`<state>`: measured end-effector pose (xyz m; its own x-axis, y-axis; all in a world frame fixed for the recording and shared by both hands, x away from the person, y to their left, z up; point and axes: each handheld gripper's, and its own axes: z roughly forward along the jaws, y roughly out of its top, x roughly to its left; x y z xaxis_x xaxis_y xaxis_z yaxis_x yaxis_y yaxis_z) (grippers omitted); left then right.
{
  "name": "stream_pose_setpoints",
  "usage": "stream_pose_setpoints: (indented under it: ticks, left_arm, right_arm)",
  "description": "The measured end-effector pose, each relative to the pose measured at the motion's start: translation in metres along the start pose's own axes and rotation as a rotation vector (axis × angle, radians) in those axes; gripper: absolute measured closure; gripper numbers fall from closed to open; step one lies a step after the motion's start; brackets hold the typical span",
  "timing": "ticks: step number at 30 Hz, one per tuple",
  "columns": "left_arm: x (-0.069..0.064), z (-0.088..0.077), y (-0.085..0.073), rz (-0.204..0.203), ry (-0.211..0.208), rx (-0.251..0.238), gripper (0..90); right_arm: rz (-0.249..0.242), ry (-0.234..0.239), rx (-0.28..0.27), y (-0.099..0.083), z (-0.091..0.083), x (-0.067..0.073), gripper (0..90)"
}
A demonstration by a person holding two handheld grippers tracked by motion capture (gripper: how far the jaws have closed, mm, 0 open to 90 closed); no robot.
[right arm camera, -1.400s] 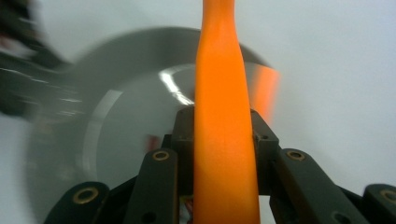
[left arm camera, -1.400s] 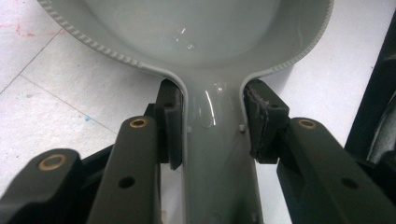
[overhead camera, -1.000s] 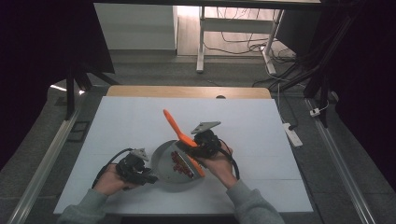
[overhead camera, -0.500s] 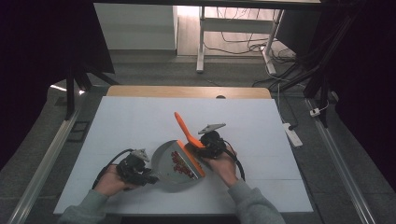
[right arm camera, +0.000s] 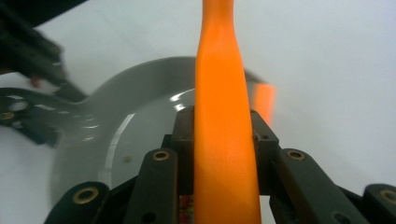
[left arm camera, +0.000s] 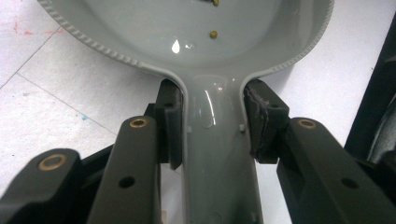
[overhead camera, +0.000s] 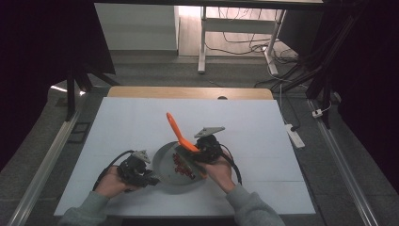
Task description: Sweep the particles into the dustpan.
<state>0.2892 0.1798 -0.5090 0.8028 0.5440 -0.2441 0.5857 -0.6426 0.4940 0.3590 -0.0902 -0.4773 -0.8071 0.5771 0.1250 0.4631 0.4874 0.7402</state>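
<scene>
- The grey pan (overhead camera: 181, 169) sits flat on the white bench (overhead camera: 263, 141), near the person's edge and between the two hands.
- The left gripper (overhead camera: 141, 173) has its fingers (left arm camera: 169, 122) closed tight on the pan's handle (left arm camera: 215, 154), one pad on each side, which steadies the pan.
- The right gripper (overhead camera: 200, 153) has its fingers (right arm camera: 184, 135) clamped on the orange spatula (overhead camera: 181, 139); the handle rises up and away over the bench, while the blade end angles down into the pan.
- A heap of small red pieces (overhead camera: 181, 165) lies inside the pan next to the blade; a few small greenish bits (left arm camera: 213, 34) rest on the pan floor nearer the handle.
- Judged from this, both tools are already gripped and the food is already in the pan, so the set-up is done.
- The stirring or scooping looks to be under way: the red pieces sit bunched on one side, not spread out, and nothing has left the pan.
</scene>
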Motion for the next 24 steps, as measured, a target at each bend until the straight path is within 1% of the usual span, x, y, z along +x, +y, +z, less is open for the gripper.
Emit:
stream_pose_setpoints:
  ticks: [1, 2, 3, 5, 8, 9, 10, 12, 14, 15, 16, 17, 18, 19, 20, 21, 22, 24]
  left_arm:
    - [0.000, 0.000, 0.000, 0.001, -0.001, 0.000, 61.9]
    - [0.000, 0.000, 0.000, 0.000, 0.000, 0.000, 61.9]
    - [0.000, 0.000, 0.000, 0.002, 0.001, 0.000, 61.9]
    - [0.000, 0.000, 0.000, 0.000, 0.001, 0.000, 61.9]
    - [0.000, 0.000, 0.000, 0.001, 0.002, 0.000, 61.9]
    - [0.000, 0.000, 0.000, 0.002, 0.002, 0.001, 61.9]
    - [0.000, 0.000, 0.000, 0.001, 0.002, 0.000, 61.9]
    - [0.000, 0.000, 0.000, 0.004, 0.002, 0.004, 61.9]
    - [0.000, 0.000, 0.000, 0.003, 0.002, 0.004, 61.9]
    - [0.000, 0.000, 0.000, 0.005, 0.001, 0.004, 61.9]
    - [0.000, 0.000, 0.000, 0.005, 0.001, 0.004, 62.0]
    - [0.000, 0.000, 0.000, 0.000, 0.002, 0.001, 61.9]
    - [0.000, 0.000, 0.000, 0.000, 0.002, 0.001, 61.9]
    - [0.000, 0.000, 0.000, 0.000, 0.002, 0.001, 61.9]
    - [0.000, 0.000, 0.000, 0.000, 0.002, 0.001, 61.9]
    - [0.000, 0.000, 0.000, 0.001, 0.002, 0.001, 61.9]
    - [0.000, 0.000, 0.000, 0.002, 0.004, 0.001, 61.9]
    - [0.000, 0.000, 0.000, 0.000, 0.003, 0.001, 61.9]
  right_arm:
    - [-0.011, -0.033, 0.000, 0.000, -0.003, -0.004, 70.4]
    - [-0.009, -0.062, 0.004, -0.001, -0.005, -0.008, 70.5]
    - [0.004, -0.076, 0.007, -0.003, -0.007, -0.014, 70.5]
    - [0.022, -0.094, 0.025, -0.007, -0.006, -0.021, 70.5]
    - [0.004, -0.144, 0.070, -0.013, -0.001, -0.026, 70.5]
    - [0.000, -0.150, 0.079, -0.014, 0.001, -0.027, 70.5]
    - [0.007, -0.149, 0.077, -0.015, 0.002, -0.027, 70.5]
    - [0.015, -0.130, 0.074, -0.015, 0.002, -0.025, 70.5]
    - [0.045, -0.076, 0.061, -0.017, 0.005, -0.020, 70.5]
    - [0.052, -0.059, 0.059, -0.016, 0.006, -0.017, 70.4]
    - [0.040, -0.057, 0.053, -0.015, 0.007, -0.013, 70.5]
    - [0.051, -0.024, 0.036, -0.014, 0.006, -0.011, 70.5]
    - [0.097, 0.041, 0.026, -0.013, 0.006, -0.010, 70.5]
    - [0.118, 0.081, 0.021, -0.012, 0.007, -0.007, 70.5]
    - [0.099, 0.079, 0.022, -0.010, 0.008, -0.003, 70.5]
    - [0.068, 0.066, 0.024, -0.008, 0.008, 0.000, 70.5]
    - [0.052, 0.060, 0.020, -0.007, 0.007, 0.001, 70.5]
    - [0.053, 0.055, -0.007, -0.006, 0.003, -0.001, 70.5]
